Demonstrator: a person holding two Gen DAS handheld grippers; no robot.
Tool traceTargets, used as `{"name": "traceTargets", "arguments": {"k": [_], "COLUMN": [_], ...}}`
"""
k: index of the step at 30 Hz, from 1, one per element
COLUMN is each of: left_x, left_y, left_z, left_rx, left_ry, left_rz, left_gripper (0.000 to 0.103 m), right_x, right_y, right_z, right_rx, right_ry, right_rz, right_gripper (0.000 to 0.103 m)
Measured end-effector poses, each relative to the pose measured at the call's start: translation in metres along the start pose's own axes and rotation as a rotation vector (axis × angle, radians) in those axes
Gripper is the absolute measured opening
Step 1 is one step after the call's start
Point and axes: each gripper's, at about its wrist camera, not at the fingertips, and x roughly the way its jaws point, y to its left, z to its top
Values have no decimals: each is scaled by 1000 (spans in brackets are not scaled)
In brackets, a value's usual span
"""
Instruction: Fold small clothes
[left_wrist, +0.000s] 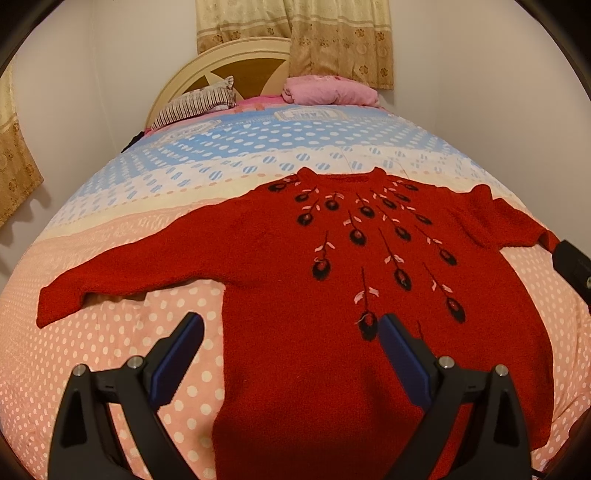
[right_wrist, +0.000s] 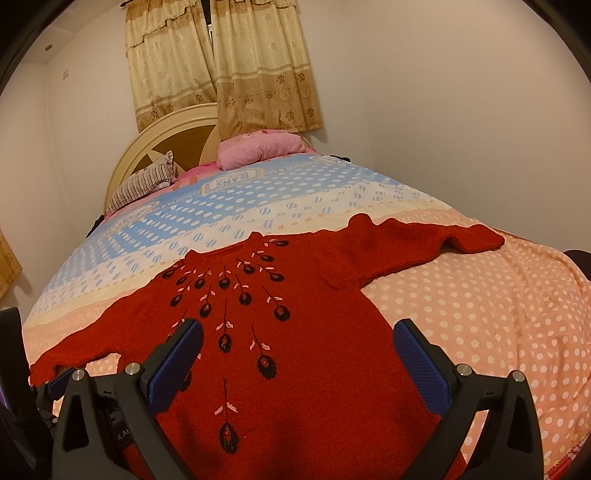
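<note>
A red knit sweater (left_wrist: 295, 258) with black and pink flower embroidery lies flat, front up, on the bed, both sleeves spread out; it also shows in the right wrist view (right_wrist: 295, 332). My left gripper (left_wrist: 290, 328) is open and empty, hovering over the sweater's lower left edge. My right gripper (right_wrist: 297, 332) is open and empty, hovering over the sweater's lower right body. The right gripper's black body shows at the right edge of the left wrist view (left_wrist: 574, 269), near the right sleeve.
The bed (left_wrist: 110, 350) has a pink, cream and blue polka-dot cover. A striped pillow (left_wrist: 195, 103) and a pink folded blanket (left_wrist: 328, 90) lie at the headboard (left_wrist: 221, 59). Walls stand close on both sides, with curtains (right_wrist: 221, 62) behind.
</note>
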Motion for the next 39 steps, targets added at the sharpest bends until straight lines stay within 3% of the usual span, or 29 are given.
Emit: {"name": "traceTargets", "arguments": {"k": [7,13,19,24,29,32,34,35,36,38,39], "left_x": [23,44,70,95,102,105,108,109,110,110,110], "left_y": [-3,0,6,18,22,20,18,18,19,20,20], "left_z": [3,18,20,17,13,12,13,13,13,13,14], "left_rx": [3,-21,-49,-126,-167,-156,-145,-142,-142,-144,-145], "left_ry": [13,-22,-53,49,93,107,112,113,114,115,115], "left_rz": [-8,4,58,22,-3,-10,-1,0,0,-3,-6], "left_gripper": [98,98,98,98,100,103,103,103,103,103,103], "right_x": [25,50,94,145,191,220,229,233,238,245,247], "right_y": [-35,-103,-224,-346,-391,-393,-389,-389,-390,-393,-396], "right_z": [4,32,73,89,87,88,92,95,96,100,100], "right_rx": [78,159,321,580,732,703,663,655,649,619,602], "right_ry": [49,45,54,114,171,229,223,223,231,253,261], "right_rz": [-18,-95,-185,-242,-198,-219,-260,-267,-275,-296,-300], "right_gripper": [102,102,97,85,84,82,79,76,65,38,14]}}
